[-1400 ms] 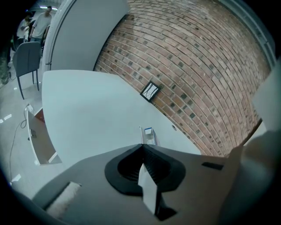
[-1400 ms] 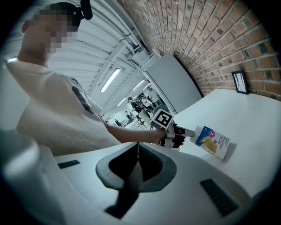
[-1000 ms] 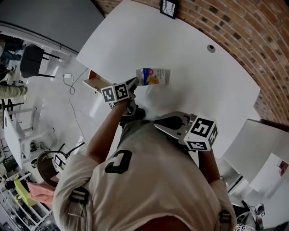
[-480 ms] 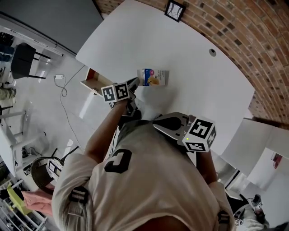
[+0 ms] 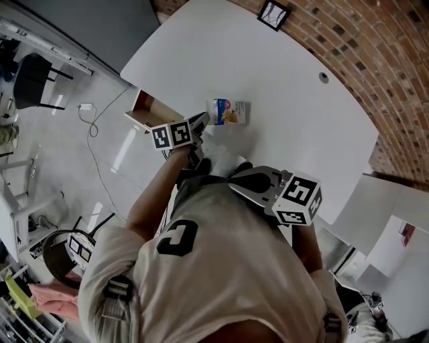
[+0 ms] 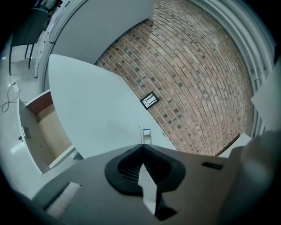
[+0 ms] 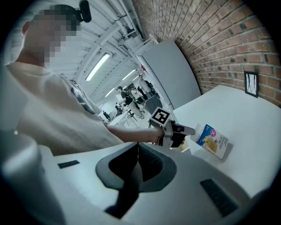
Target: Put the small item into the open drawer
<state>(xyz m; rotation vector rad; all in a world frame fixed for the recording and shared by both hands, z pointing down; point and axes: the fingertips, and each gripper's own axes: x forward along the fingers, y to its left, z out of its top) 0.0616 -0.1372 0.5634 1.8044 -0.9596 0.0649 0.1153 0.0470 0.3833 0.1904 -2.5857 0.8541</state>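
Note:
A small carton [image 5: 229, 111] with a blue and yellow print lies on its side on the white table [image 5: 281, 80]. My left gripper [image 5: 201, 120] is shut, and its tips reach the carton's near end; whether they touch it I cannot tell. In the left gripper view the jaws meet in a thin line [image 6: 142, 147], with the carton [image 6: 146, 135] just beyond them. The open wooden drawer [image 5: 151, 110] juts from the table's left edge and shows as the drawer [image 6: 41, 127] at left. My right gripper [image 5: 234, 182] is shut and empty, held back near the person's body, away from the carton [image 7: 212, 139].
A brick wall [image 5: 375, 60] runs along the table's far side with a small framed picture [image 5: 273, 13] on it. A round hole [image 5: 324, 77] sits in the tabletop. A cable [image 5: 100, 134] trails on the floor left of the drawer. More white tables [image 5: 375, 221] stand to the right.
The head view has shifted a little. Both grippers and the carton keep the same places relative to one another.

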